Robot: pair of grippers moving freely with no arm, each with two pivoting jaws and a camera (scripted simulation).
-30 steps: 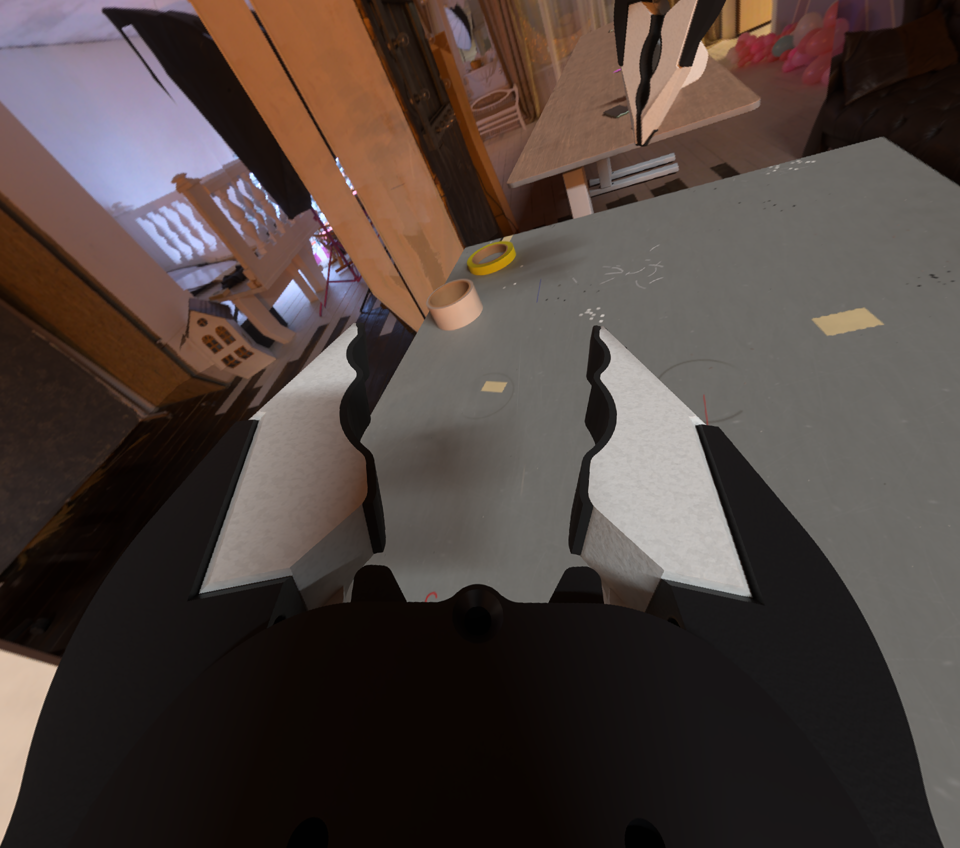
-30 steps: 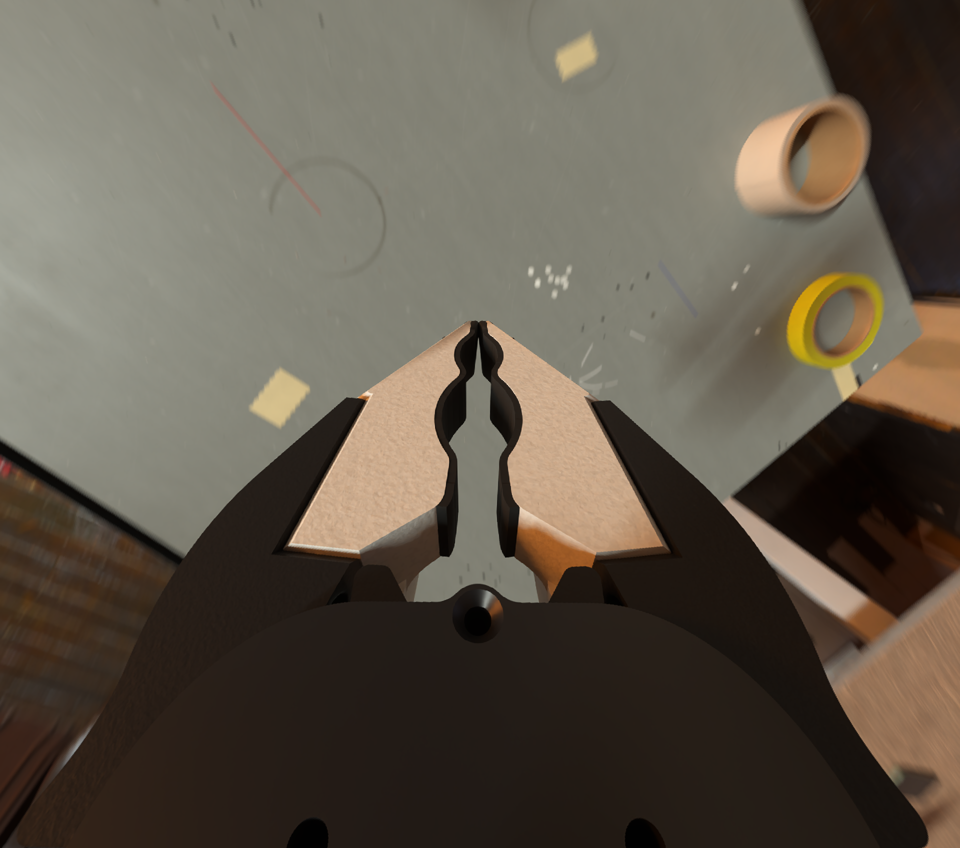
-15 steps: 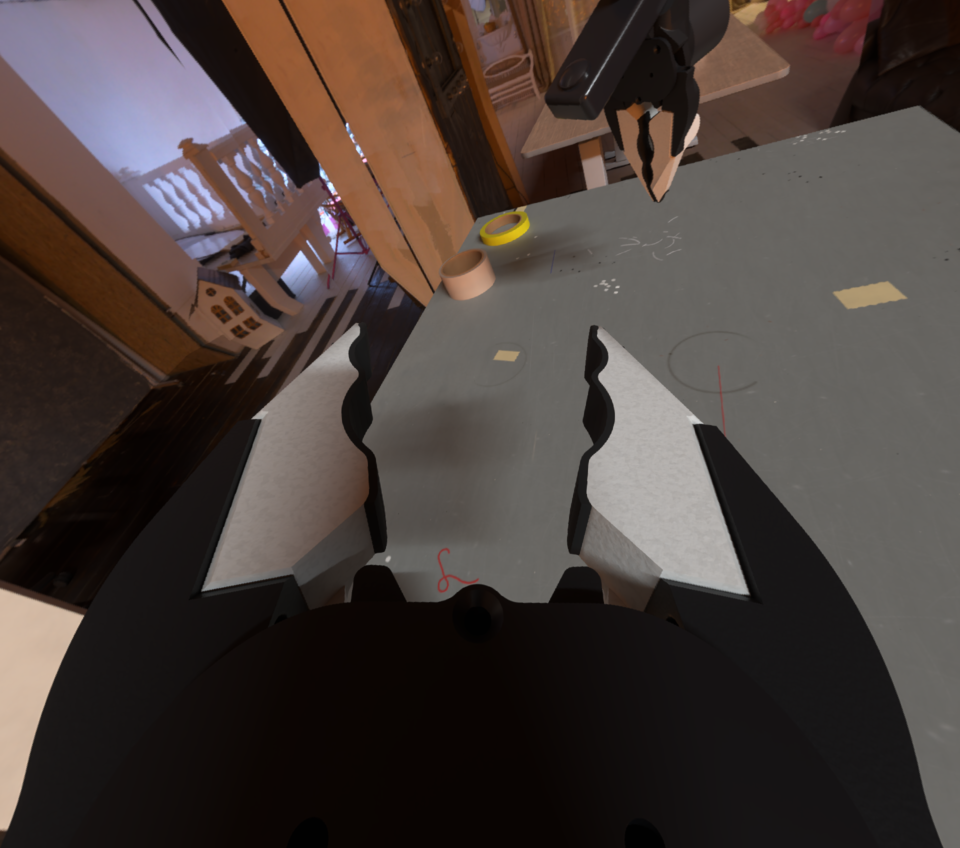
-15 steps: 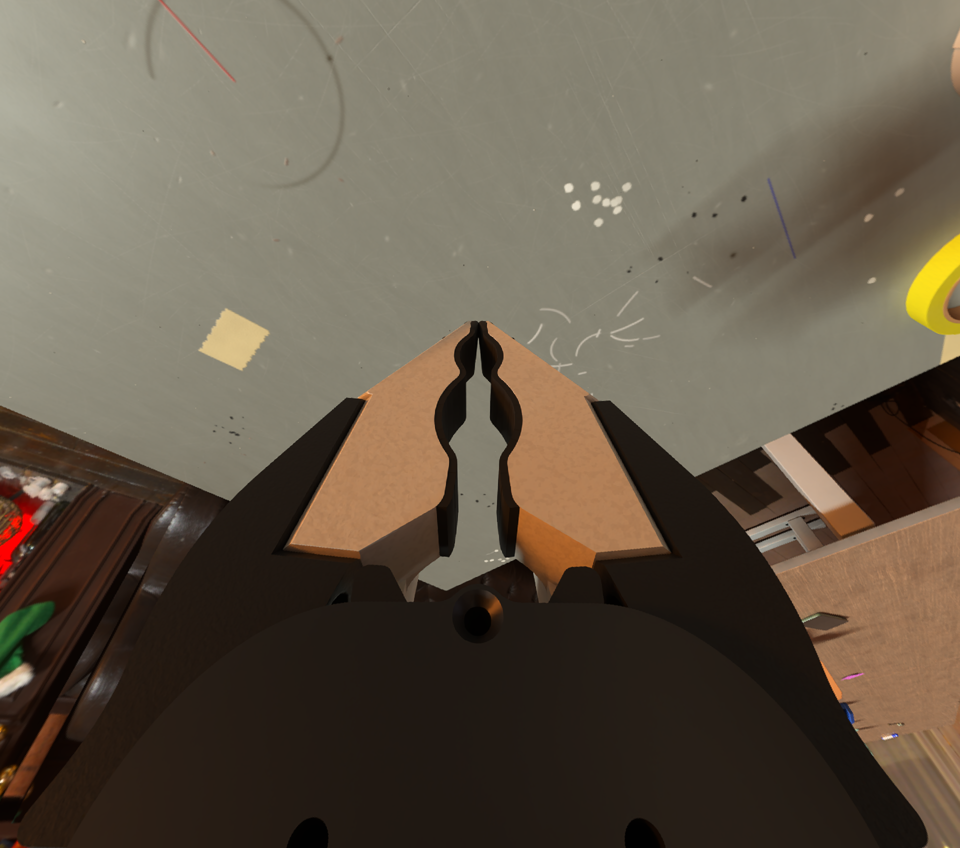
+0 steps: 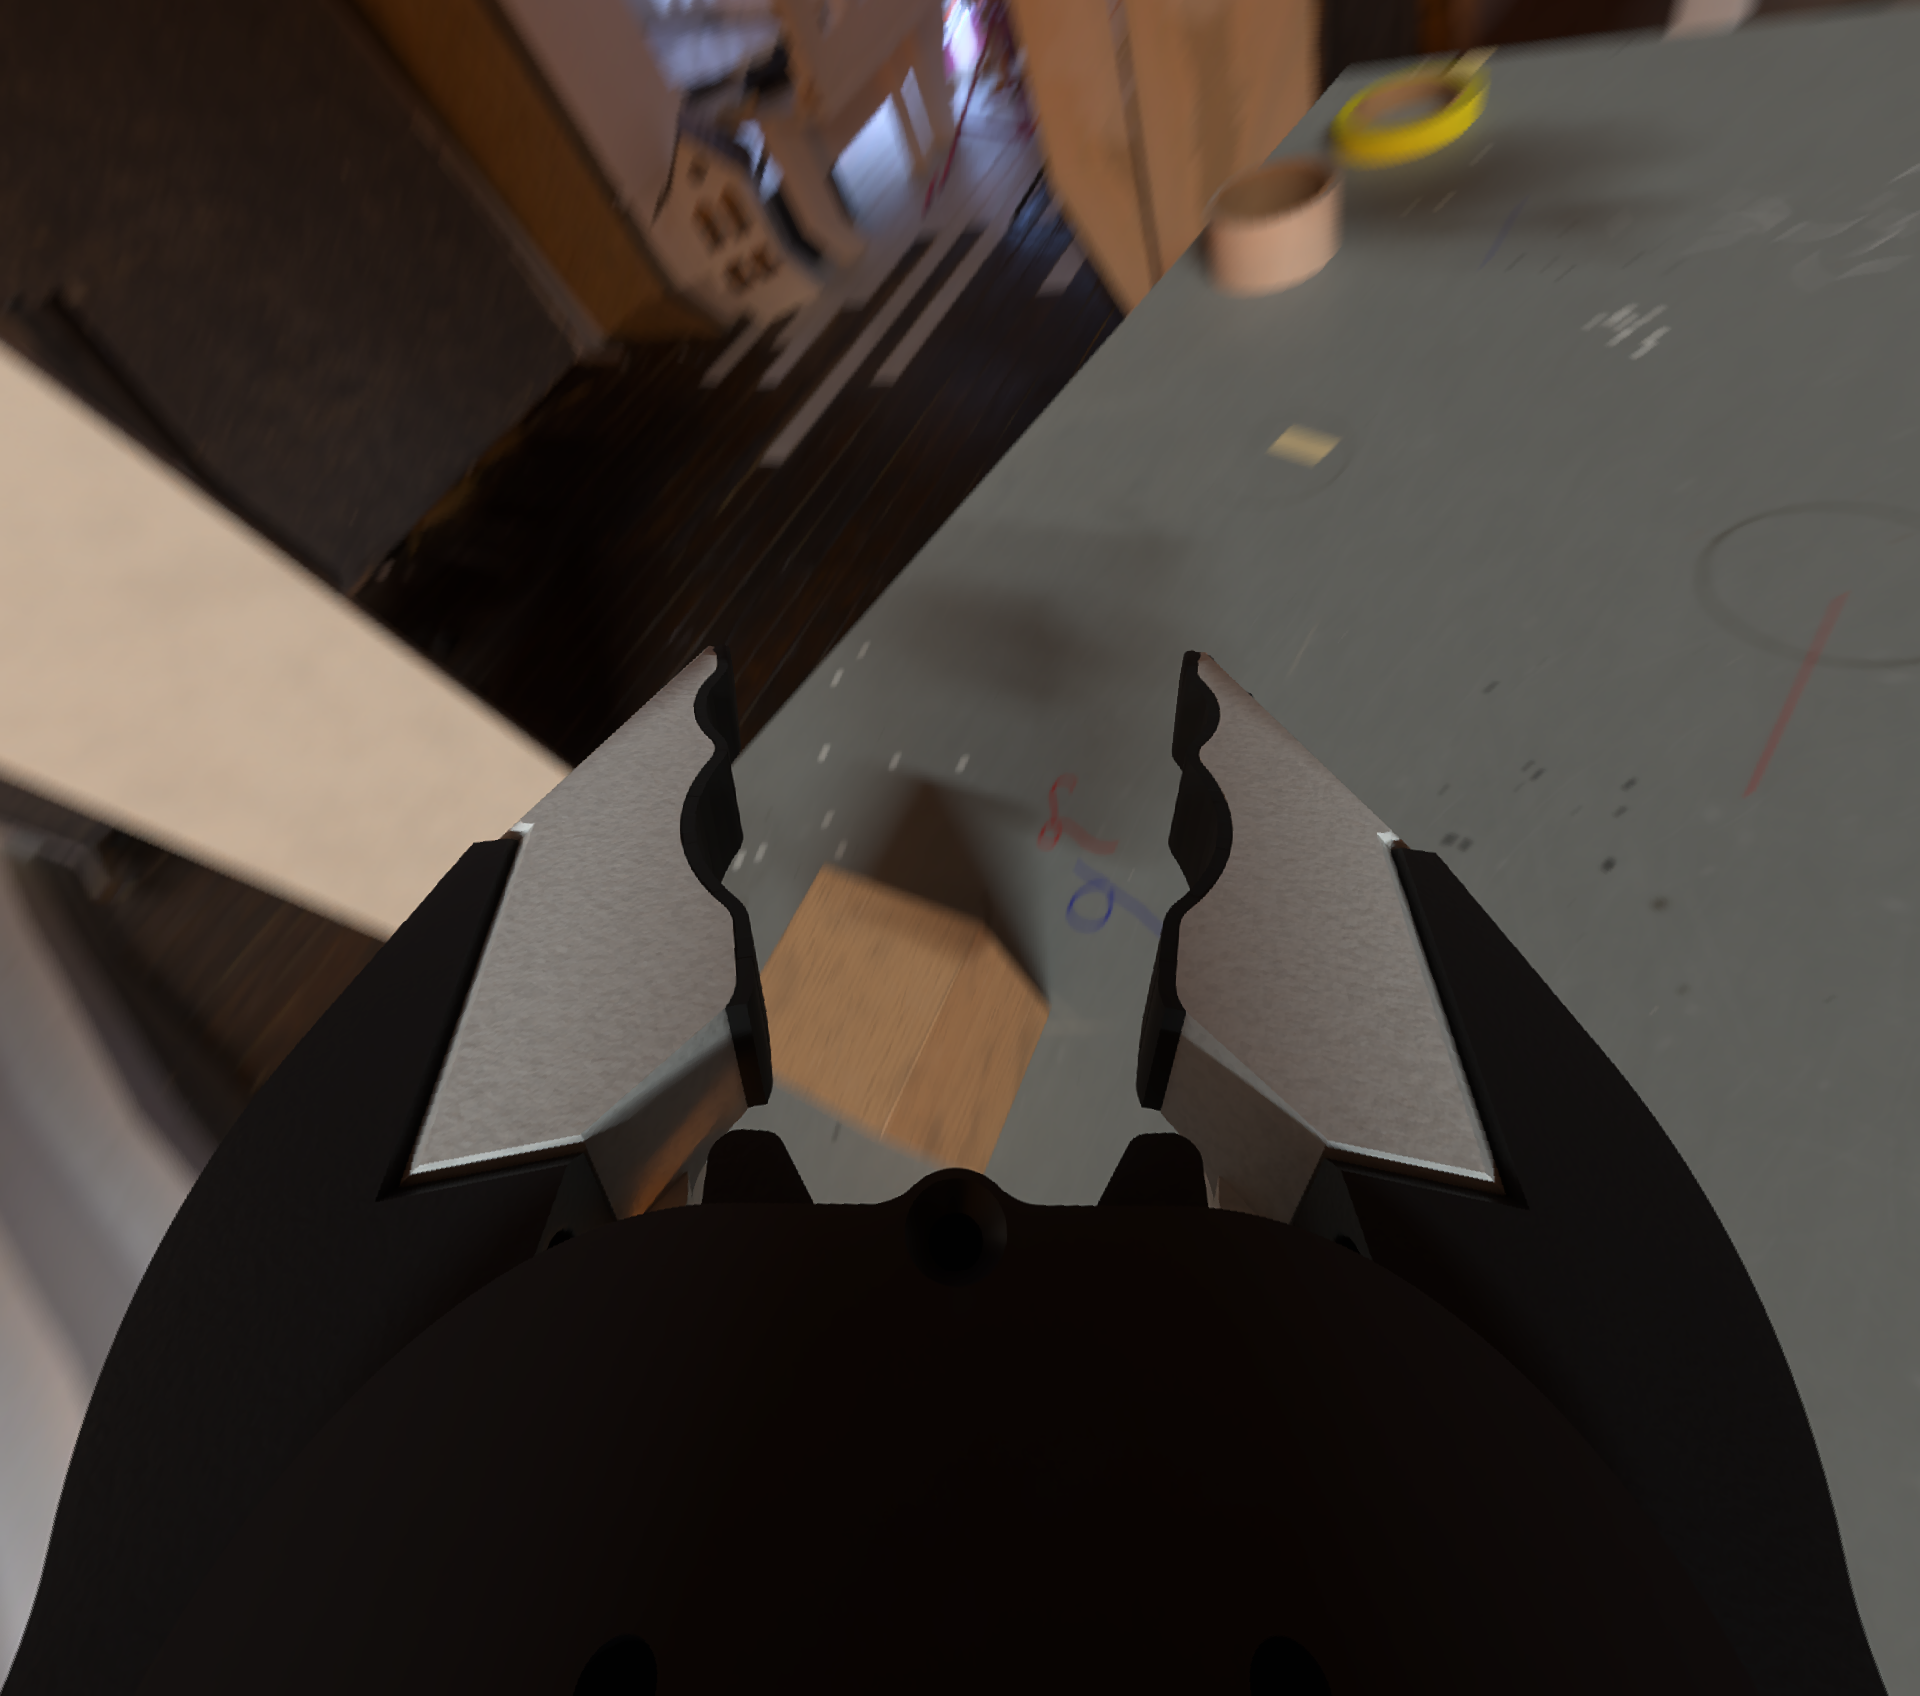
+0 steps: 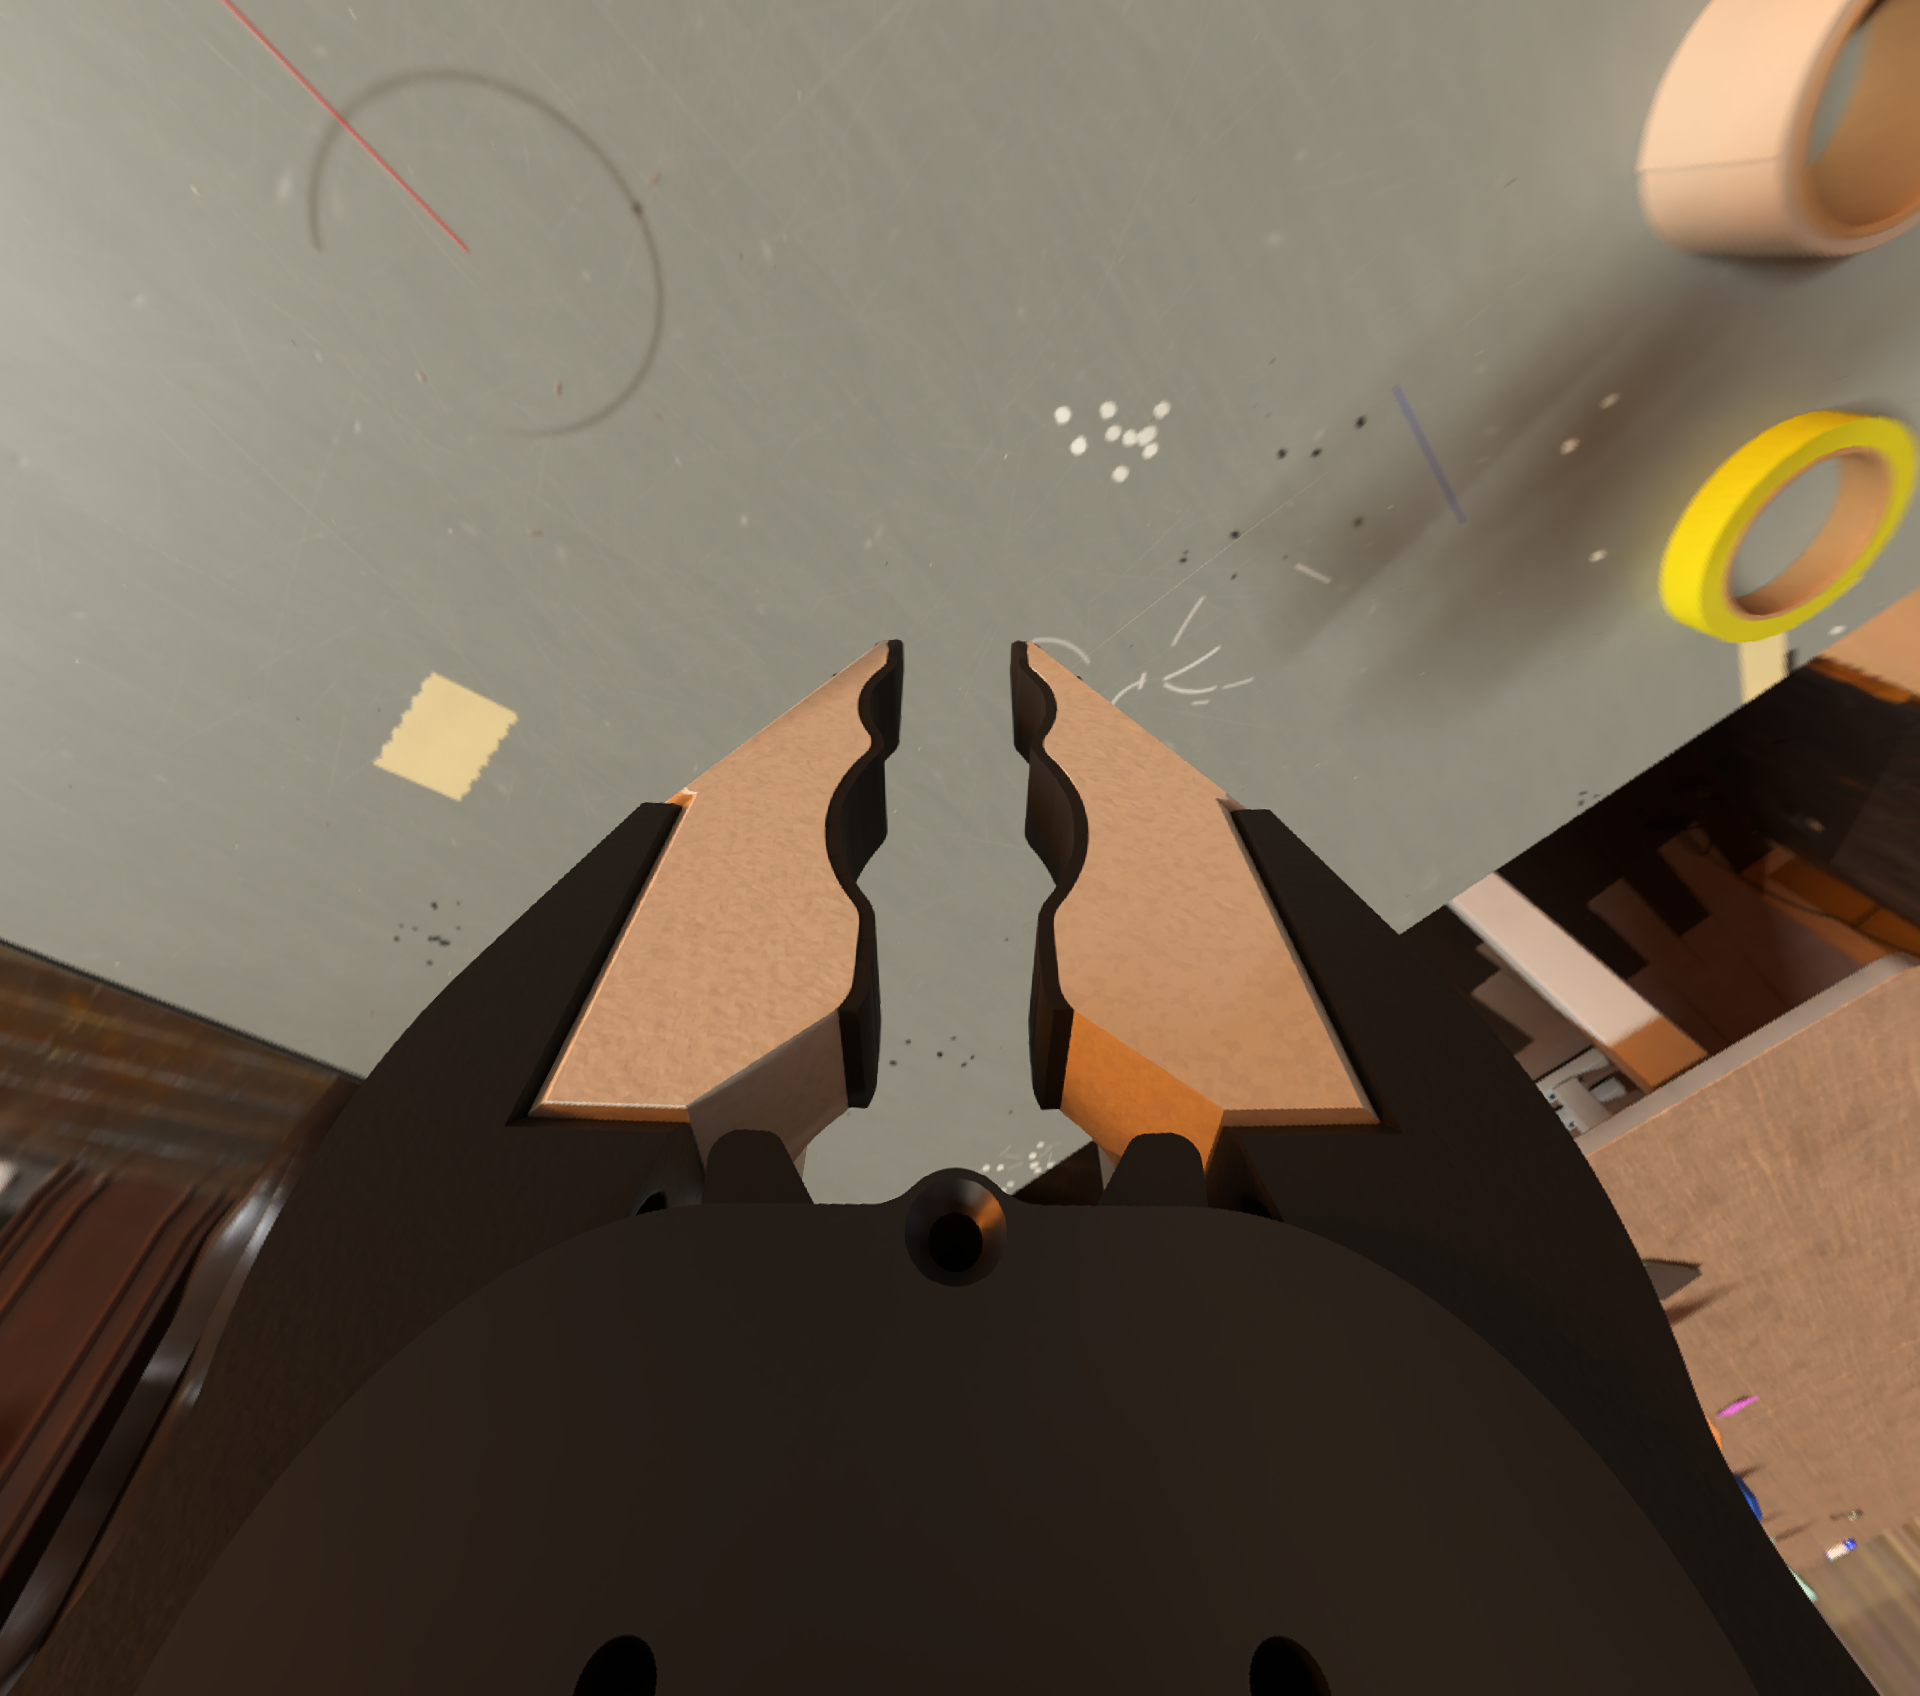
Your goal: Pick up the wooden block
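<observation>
While I look through the left wrist view, my left hand-held gripper hangs over the grey bench with its jaws spread wide and nothing in them. I see the wooden block lying on the bench near its edge, framed low between the two fingers and closer to the left one, not touched. Farther off stand a beige tape roll and a yellow tape roll.

Through the right wrist view, my right hand-held gripper shows only a narrow gap, empty, above bare bench, with both tape rolls off to the right.
</observation>
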